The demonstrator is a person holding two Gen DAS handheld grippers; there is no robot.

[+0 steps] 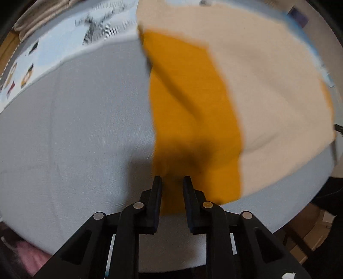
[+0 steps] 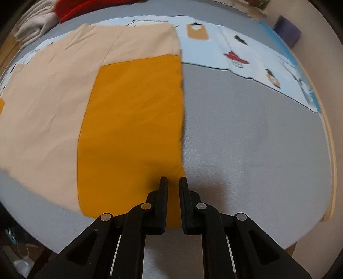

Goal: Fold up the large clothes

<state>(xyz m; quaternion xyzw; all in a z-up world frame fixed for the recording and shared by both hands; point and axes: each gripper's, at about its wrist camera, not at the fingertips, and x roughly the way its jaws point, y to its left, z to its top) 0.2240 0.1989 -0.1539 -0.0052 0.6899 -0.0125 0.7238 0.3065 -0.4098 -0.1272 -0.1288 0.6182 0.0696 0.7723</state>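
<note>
A large garment lies folded flat on the grey table: a cream body [image 1: 268, 96] [image 2: 47, 96] with a mustard-orange panel [image 1: 193, 107] [image 2: 133, 128] on top. My left gripper [image 1: 172, 178] points down over the panel's near left corner. Its jaws stand a little apart, with orange fabric showing in the gap below and nothing pinched. At the panel's near right corner my right gripper [image 2: 173, 178] hangs just above the fabric edge, jaws narrowly apart and not pressing on the cloth. Both views are motion-blurred.
Bare grey table [image 1: 75, 128] [image 2: 246, 139] flanks the garment. A light blue printed sheet [image 1: 53, 49] [image 2: 246, 53] lies along the far side. Folded white and red clothes [image 2: 42, 19] are stacked at the back. The table's wooden edge [image 2: 332, 150] runs at the right.
</note>
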